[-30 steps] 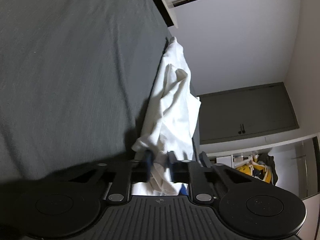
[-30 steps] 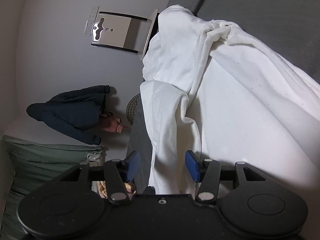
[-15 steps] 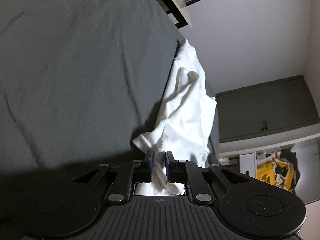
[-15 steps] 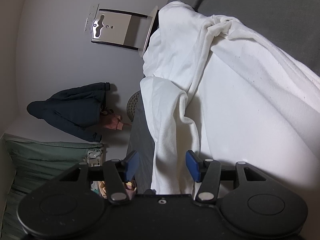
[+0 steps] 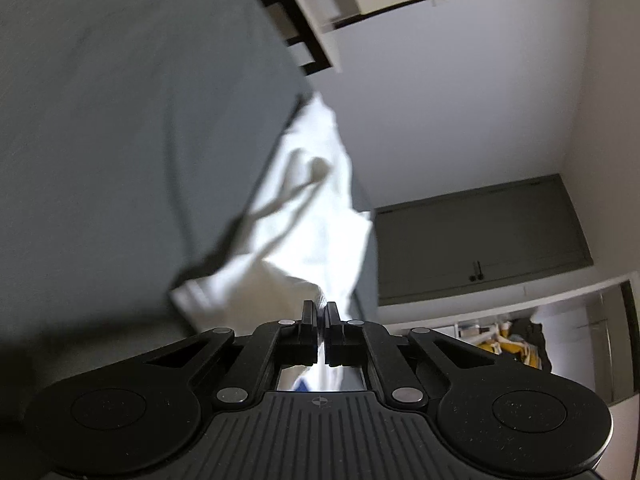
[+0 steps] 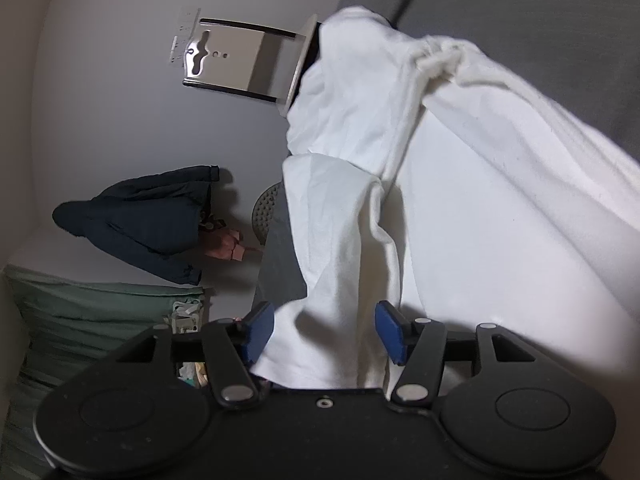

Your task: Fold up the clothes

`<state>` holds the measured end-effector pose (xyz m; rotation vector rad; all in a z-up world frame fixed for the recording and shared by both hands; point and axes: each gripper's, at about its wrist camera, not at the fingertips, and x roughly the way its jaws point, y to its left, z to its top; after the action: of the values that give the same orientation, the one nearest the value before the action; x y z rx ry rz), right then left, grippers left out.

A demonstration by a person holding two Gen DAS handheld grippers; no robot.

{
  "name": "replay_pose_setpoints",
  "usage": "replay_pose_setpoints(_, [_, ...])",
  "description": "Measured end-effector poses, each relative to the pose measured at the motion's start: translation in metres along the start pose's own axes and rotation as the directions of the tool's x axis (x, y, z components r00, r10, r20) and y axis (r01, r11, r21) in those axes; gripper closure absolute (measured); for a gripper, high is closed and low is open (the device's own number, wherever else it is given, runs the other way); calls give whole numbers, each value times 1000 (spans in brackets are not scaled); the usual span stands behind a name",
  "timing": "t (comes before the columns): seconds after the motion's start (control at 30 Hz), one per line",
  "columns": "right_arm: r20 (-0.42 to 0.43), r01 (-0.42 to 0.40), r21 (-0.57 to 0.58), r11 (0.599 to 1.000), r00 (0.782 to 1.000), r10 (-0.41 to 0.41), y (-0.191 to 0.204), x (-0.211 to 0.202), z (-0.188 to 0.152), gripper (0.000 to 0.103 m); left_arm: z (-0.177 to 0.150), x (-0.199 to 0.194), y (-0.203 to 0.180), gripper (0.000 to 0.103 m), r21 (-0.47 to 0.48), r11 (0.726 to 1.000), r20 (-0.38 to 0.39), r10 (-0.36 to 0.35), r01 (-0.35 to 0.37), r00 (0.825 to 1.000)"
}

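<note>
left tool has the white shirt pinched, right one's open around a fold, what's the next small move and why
Probably close the right tool on the white shirt fold hanging between its blue pads. The left tool is already shut on an edge, so a second grip would let both spread it.

Left gripper [image 5: 320,312]: matte black body, ribbed grip plate at centre with small crosshair mark, two round discs at either side, angled linkage arms, four silver pivot screws, dark jaws. Right gripper [image 6: 324,330]: same black build, twin discs, silver pivot screws, single small screw at centre edge, blue pads [image 6: 390,332] lining jaws.
</note>
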<state>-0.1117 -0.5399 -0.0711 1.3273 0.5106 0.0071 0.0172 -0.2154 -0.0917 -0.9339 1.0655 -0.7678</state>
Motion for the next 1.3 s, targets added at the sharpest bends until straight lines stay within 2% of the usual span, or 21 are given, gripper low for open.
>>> replay_pose_setpoints(0.07, [7,28,-68,997,1000,-28,10,-7,-2,46,4,0,-12,101,24,1000,7,6,-7,1000])
replay_pose_setpoints(0.13, [1,111,-252,961,993,-115,29,-13,-10,46,9,2,-15,101,24,1000,10,18,-19,1000])
replay_pose_setpoints(0.17, [5,144,-356,923,988,-152,39,-12,-18,46,12,3,-16,101,17,1000,11,23,-23,1000])
replay_pose_setpoints(0.23, [23,184,-542,820,978,-205,58,-8,-38,46,11,1,-16,101,2,1000,11,10,-10,1000])
replay_pose_setpoints(0.3, [47,204,-651,731,972,-230,72,2,-56,46,9,-1,-17,101,-5,1000,12,-7,7,1000])
replay_pose_setpoints(0.37, [104,248,-719,649,962,-252,83,13,-72,46,5,-3,-19,101,-18,999,10,-28,28,1000])
replay_pose_setpoints(0.47, [237,369,-771,519,923,-303,89,25,-87,47,0,-3,-23,101,-27,998,7,-50,50,999])
replay_pose_setpoints(0.5, [266,396,-777,489,911,-315,88,25,-88,49,-1,-3,-25,101,-24,998,9,-55,55,998])
replay_pose_setpoints(0.57, [291,426,-774,469,897,-334,85,25,-85,64,-2,-3,-27,101,-19,997,12,-69,69,998])
replay_pose_setpoints(0.6, [300,435,-764,477,893,-334,84,22,-81,78,-2,-3,-27,101,-15,997,16,-70,70,997])
replay_pose_setpoints(0.63, [310,445,-753,485,890,-334,83,19,-78,87,-1,-4,-27,101,-3,998,24,-62,62,998])
replay_pose_setpoints(0.67, [329,454,-747,486,887,-324,83,14,-75,89,-1,-5,-27,101,12,999,31,-51,51,998])
replay_pose_setpoints(0.7, [354,463,-752,470,884,-305,87,9,-73,94,0,-6,-25,101,36,999,38,-31,29,999])
replay_pose_setpoints(0.77, [382,473,-776,418,879,-285,95,6,-75,96,1,-10,-20,101,83,996,54,10,-15,999])
replay_pose_setpoints(0.87, [357,452,-824,342,882,-307,96,6,-86,99,3,-14,-13,101,150,985,79,72,-83,994])
replay_pose_setpoints(0.93, [307,426,-843,330,883,-355,90,14,-92,99,1,-14,0,101,165,977,76,123,-135,989])
replay_pose_setpoints(1.03, [261,410,-840,355,880,-398,84,16,-94,99,0,-13,19,101,157,971,69,171,-180,983])
replay_pose_setpoints(1.17, [264,438,-790,428,874,-408,81,9,-79,97,0,-12,32,101,150,968,40,195,-199,980])
replay_pose_setpoints(1.23, [251,429,-763,484,886,-390,78,5,-69,89,-2,-11,31,101,172,962,36,209,-212,977])
replay_pose_setpoints(1.3, [226,406,-750,522,900,-374,76,4,-66,82,-2,-14,28,100,201,956,34,210,-212,977])
